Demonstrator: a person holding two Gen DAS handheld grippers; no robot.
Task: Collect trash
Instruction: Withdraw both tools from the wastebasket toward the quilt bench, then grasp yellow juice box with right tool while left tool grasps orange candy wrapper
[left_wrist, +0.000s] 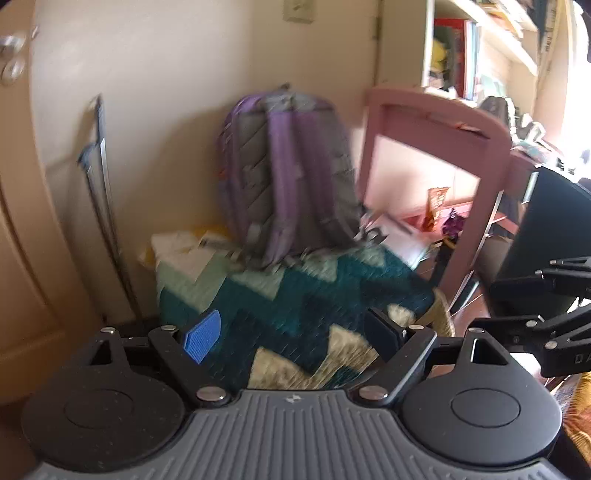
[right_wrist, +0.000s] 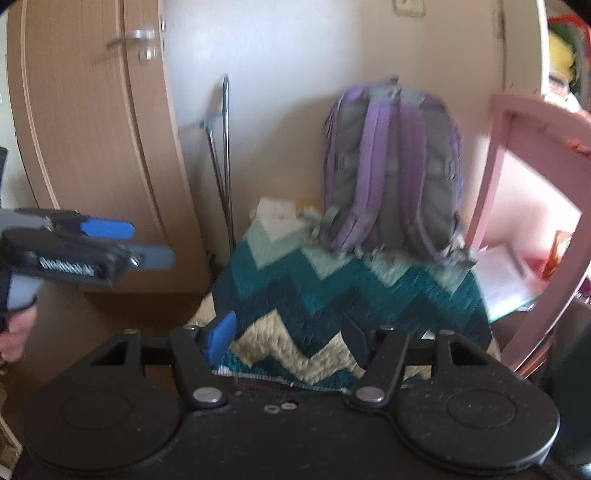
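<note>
Both grippers, left (left_wrist: 291, 341) and right (right_wrist: 288, 341), hang with jaws wide, holding nothing, above a zigzag blanket (left_wrist: 295, 295). 1 purple backpack (right_wrist: 391, 166) stands beyond. Wrappers (left_wrist: 436, 206) lie far right under the pink desk (left_wrist: 443, 122).

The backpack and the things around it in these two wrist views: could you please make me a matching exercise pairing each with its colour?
Things:
1. backpack
2. table frame
3. door
4. blanket

Colours:
A. pink
B. teal and cream zigzag
C. purple and grey
D. light wood brown

Pairs: 1-C, 2-A, 3-D, 4-B
</note>
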